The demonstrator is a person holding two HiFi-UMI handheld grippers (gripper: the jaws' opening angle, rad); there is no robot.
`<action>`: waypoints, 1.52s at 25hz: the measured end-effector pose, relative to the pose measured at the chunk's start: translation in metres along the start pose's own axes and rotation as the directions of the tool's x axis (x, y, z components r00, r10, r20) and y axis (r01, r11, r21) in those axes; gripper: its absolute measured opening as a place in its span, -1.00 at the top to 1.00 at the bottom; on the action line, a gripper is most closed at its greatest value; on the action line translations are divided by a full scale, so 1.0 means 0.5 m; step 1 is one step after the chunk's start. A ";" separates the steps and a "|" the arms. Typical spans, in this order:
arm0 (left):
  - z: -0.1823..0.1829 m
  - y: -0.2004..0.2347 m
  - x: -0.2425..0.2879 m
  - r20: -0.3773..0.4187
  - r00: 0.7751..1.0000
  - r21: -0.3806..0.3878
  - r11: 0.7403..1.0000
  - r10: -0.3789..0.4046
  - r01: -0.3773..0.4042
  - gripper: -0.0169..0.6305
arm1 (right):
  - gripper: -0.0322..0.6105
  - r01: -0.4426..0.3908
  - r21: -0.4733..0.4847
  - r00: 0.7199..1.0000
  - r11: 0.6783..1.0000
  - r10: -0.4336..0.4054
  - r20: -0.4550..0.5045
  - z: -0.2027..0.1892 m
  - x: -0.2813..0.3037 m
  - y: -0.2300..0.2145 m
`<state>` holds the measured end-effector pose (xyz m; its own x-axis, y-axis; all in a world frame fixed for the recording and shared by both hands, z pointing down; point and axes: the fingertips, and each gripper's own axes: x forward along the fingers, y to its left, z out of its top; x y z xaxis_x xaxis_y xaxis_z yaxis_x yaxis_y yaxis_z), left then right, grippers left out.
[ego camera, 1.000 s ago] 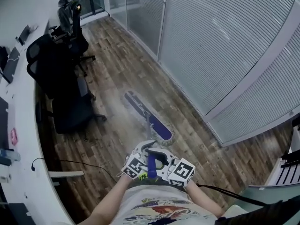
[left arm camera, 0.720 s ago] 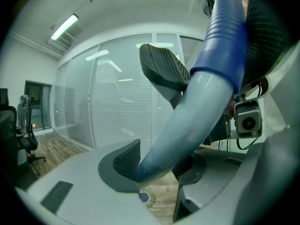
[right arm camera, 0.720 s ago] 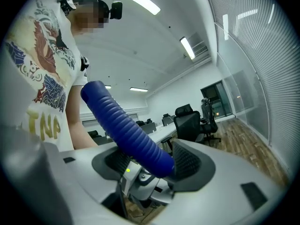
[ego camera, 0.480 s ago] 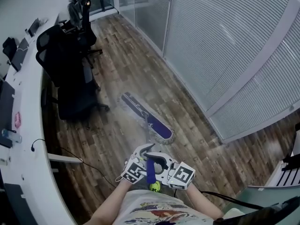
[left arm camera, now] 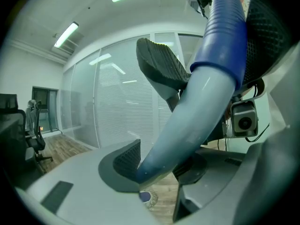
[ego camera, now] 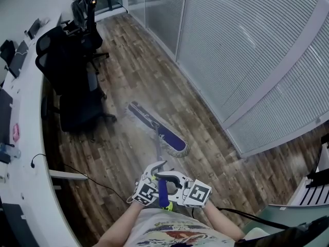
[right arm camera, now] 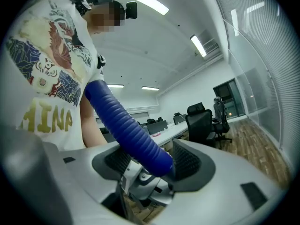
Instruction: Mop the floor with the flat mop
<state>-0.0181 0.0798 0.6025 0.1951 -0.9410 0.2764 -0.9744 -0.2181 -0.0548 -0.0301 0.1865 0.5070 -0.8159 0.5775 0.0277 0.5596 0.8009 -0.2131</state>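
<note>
The flat mop's purple head [ego camera: 158, 129] lies on the wooden floor, ahead of the person. Its pale handle [ego camera: 157, 147] runs back to a blue ribbed grip [ego camera: 163, 193] in front of the person's body. My left gripper [ego camera: 156, 172] and right gripper [ego camera: 174, 182] face each other, each shut on that handle. In the left gripper view the ridged pads [left arm camera: 160, 70] clamp the pale handle [left arm camera: 197, 107] just below the blue grip [left arm camera: 225, 29]. In the right gripper view the pads [right arm camera: 188, 163] squeeze the blue grip [right arm camera: 126, 125].
Black office chairs [ego camera: 72, 86] stand left of the mop head beside a long white curved desk [ego camera: 28, 158]. A glass partition with blinds [ego camera: 247, 60] runs along the right. A black cable [ego camera: 87, 181] trails over the floor near the desk.
Both grippers and the handle have drawn back a little towards the person's body, and the mop head has slid slightly towards the chairs. Both grips are unchanged.
</note>
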 end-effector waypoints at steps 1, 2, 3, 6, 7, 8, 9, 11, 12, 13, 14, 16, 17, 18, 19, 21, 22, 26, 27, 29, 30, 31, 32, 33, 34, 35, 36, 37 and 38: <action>-0.008 0.016 0.005 -0.002 1.000 0.010 1.000 -0.004 0.004 0.50 | 0.10 -0.008 -0.023 1.000 1.000 0.008 -0.004 -0.002 0.010 -0.015; -0.017 0.037 0.010 -0.008 1.000 0.016 1.000 -0.007 0.007 0.50 | 0.10 -0.013 -0.040 1.000 0.999 0.013 -0.005 -0.001 0.023 -0.032; -0.023 0.062 0.014 -0.014 1.000 0.015 1.000 -0.008 0.009 0.50 | 0.10 -0.013 -0.046 1.000 0.999 0.013 -0.004 0.003 0.038 -0.053; -0.014 0.152 0.029 -0.005 1.000 -0.003 1.000 -0.007 0.007 0.50 | 0.10 -0.006 -0.025 1.000 1.000 0.006 -0.002 0.031 0.088 -0.126; -0.002 0.186 0.034 0.002 1.000 -0.010 1.000 -0.005 0.005 0.50 | 0.10 -0.005 -0.022 1.000 1.000 0.005 -0.002 0.041 0.105 -0.152; 0.007 0.218 0.040 0.007 1.000 -0.015 1.000 -0.005 0.005 0.50 | 0.10 -0.004 -0.018 1.000 1.000 0.004 -0.004 0.051 0.121 -0.178; 0.012 0.247 0.046 0.008 1.000 -0.019 1.000 -0.007 0.008 0.50 | 0.10 0.000 -0.009 1.000 1.000 0.000 -0.007 0.060 0.135 -0.204; 0.015 0.301 0.061 0.004 1.000 -0.017 1.000 -0.018 0.018 0.50 | 0.10 0.006 0.000 1.000 1.000 -0.006 -0.004 0.074 0.161 -0.253; 0.015 0.326 0.069 0.000 1.000 -0.010 1.000 -0.025 0.025 0.50 | 0.10 0.010 -0.003 1.000 1.000 -0.010 0.002 0.081 0.173 -0.276; 0.015 0.350 0.077 -0.004 0.999 -0.002 0.999 -0.032 0.032 0.50 | 0.10 0.014 -0.008 1.000 1.000 -0.014 0.009 0.087 0.184 -0.298; 0.014 0.374 0.086 -0.009 0.999 0.006 0.999 -0.038 0.038 0.50 | 0.10 0.018 -0.011 1.000 1.000 -0.018 0.013 0.092 0.194 -0.322; 0.007 0.414 0.112 -0.028 0.999 0.020 0.999 -0.047 0.047 0.50 | 0.10 0.024 -0.009 1.000 1.000 -0.024 0.010 0.099 0.204 -0.368; 0.000 0.429 0.126 -0.041 0.998 0.026 0.998 -0.052 0.053 0.50 | 0.10 0.024 -0.006 1.000 1.000 -0.024 0.007 0.101 0.206 -0.388; -0.004 0.443 0.139 -0.052 0.997 0.032 0.998 -0.056 0.058 0.51 | 0.10 0.023 -0.005 1.000 1.000 -0.023 0.005 0.103 0.207 -0.407; -0.002 0.460 0.152 -0.055 0.997 0.037 0.997 -0.060 0.062 0.51 | 0.10 0.023 -0.008 1.000 1.000 -0.023 0.007 0.108 0.208 -0.428; 0.018 0.506 0.183 -0.044 0.997 0.044 0.997 -0.058 0.060 0.51 | 0.10 0.024 -0.019 1.000 1.000 -0.024 0.011 0.125 0.211 -0.480; 0.029 0.532 0.201 -0.038 0.998 0.044 0.997 -0.055 0.057 0.51 | 0.10 0.024 -0.023 1.000 0.999 -0.024 0.013 0.135 0.212 -0.509; 0.046 0.631 0.283 -0.039 0.998 0.022 0.999 -0.042 0.043 0.50 | 0.10 0.009 -0.020 1.000 1.000 -0.009 0.021 0.167 0.215 -0.635; 0.052 0.663 0.305 -0.039 0.999 0.019 0.999 -0.035 0.036 0.50 | 0.10 0.002 -0.021 1.000 1.000 -0.001 0.025 0.174 0.218 -0.672; 0.064 0.729 0.357 -0.040 0.999 0.014 1.000 -0.022 0.023 0.50 | 0.10 -0.011 -0.022 0.999 1.000 0.012 0.030 0.189 0.222 -0.753; 0.070 0.763 0.387 -0.044 0.999 0.015 1.000 -0.018 0.018 0.50 | 0.10 -0.016 -0.023 0.999 1.000 0.016 0.031 0.199 0.220 -0.797; 0.077 0.797 0.419 -0.049 0.999 0.018 1.000 -0.015 0.015 0.51 | 0.10 -0.019 -0.023 0.999 1.000 0.020 0.030 0.210 0.217 -0.842; 0.086 0.832 0.450 -0.055 0.998 0.021 1.000 -0.012 0.014 0.51 | 0.10 -0.022 -0.023 0.999 0.999 0.023 0.032 0.224 0.215 -0.888; 0.097 0.869 0.482 -0.060 0.998 0.024 1.000 -0.010 0.011 0.51 | 0.10 -0.026 -0.025 0.999 0.999 0.026 0.036 0.240 0.214 -0.936; 0.107 0.907 0.513 -0.064 0.998 0.025 1.000 -0.007 0.008 0.51 | 0.10 -0.029 -0.026 0.999 0.999 0.030 0.041 0.254 0.212 -0.983; 0.116 0.943 0.545 -0.066 0.998 0.023 1.000 -0.003 0.004 0.51 | 0.10 -0.031 -0.026 0.998 0.999 0.032 0.044 0.267 0.210 -1.031; 0.124 0.977 0.579 -0.067 0.998 0.018 1.000 0.002 -0.001 0.51 | 0.10 -0.035 -0.025 0.998 0.999 0.036 0.047 0.276 0.206 -1.077; 0.129 1.008 0.613 -0.068 0.998 0.014 1.000 0.007 -0.006 0.50 | 0.10 -0.039 -0.020 0.998 0.999 0.040 0.049 0.283 0.201 -1.123; 0.134 1.038 0.647 -0.070 0.997 0.014 1.000 0.013 -0.012 0.50 | 0.10 -0.044 -0.015 0.998 0.999 0.045 0.049 0.288 0.194 -1.166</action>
<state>-0.4532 -0.3549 0.5993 0.1738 -0.9235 0.3420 -0.9751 -0.2099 -0.0712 -0.4566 -0.2474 0.4931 -0.7960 0.6046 -0.0297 0.5974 0.7767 -0.1996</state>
